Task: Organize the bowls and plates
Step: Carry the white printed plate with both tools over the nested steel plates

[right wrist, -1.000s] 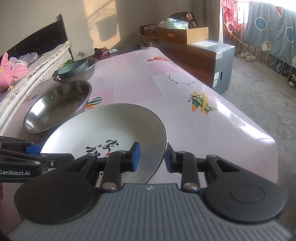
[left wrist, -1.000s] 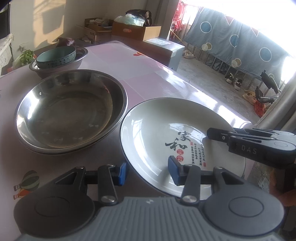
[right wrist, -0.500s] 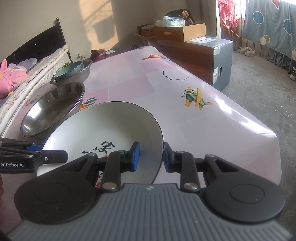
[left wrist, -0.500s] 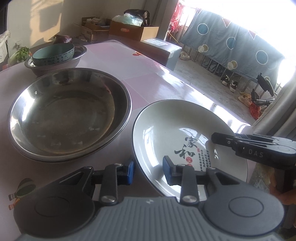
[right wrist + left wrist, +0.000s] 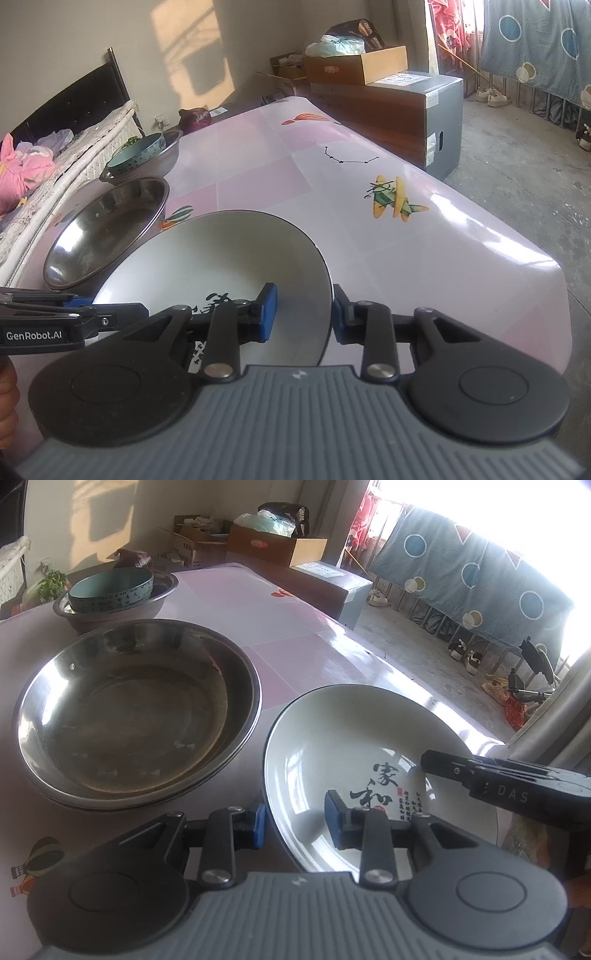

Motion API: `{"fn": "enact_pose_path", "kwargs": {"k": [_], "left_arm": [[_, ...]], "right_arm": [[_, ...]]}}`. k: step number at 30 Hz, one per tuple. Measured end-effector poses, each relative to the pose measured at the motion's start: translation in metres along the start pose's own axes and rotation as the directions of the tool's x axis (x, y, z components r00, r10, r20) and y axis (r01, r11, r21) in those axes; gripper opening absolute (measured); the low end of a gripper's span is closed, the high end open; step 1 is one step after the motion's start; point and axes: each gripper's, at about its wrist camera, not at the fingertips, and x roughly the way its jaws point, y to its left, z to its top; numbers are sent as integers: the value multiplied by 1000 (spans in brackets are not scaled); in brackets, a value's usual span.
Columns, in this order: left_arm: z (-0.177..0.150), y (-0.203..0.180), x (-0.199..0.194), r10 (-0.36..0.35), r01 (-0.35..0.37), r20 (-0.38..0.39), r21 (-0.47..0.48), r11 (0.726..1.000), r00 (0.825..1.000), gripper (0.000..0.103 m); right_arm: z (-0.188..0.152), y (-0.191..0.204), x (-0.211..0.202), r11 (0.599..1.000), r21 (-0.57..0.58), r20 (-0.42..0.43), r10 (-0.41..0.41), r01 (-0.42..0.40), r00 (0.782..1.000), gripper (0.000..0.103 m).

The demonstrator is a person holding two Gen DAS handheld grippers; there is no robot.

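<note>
Bed (image 5: 55, 147) only in right view

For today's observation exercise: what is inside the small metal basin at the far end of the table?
A teal bowl sits inside the small metal basin, filling most of it. The basin's floor under the bowl is covered, so anything beneath cannot be seen.

Sunlit room, cluttered far side.
I'm seeing a bare concrete floor (image 5: 517, 177), a blue circle-patterned sheet (image 5: 472, 576) hung before the bright window, cardboard boxes (image 5: 354, 68) stacked on a cabinet (image 5: 417, 118), and a bed (image 5: 74, 122) along the beige wall (image 5: 184, 44).
</note>
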Motion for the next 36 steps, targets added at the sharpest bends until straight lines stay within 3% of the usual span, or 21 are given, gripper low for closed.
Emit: {"fn": "enact_pose_path", "kwargs": {"k": [15, 36], "left_arm": [[17, -10, -21, -19, 19, 57, 4, 1000, 998, 32], [28, 39, -62, 83, -68, 153, -97, 993, 985, 32]], "right_arm": [[17, -1, -27, 1000, 6, 48, -26, 26, 998, 30], [50, 62, -15, 994, -90, 55, 65, -60, 996, 30]]}}
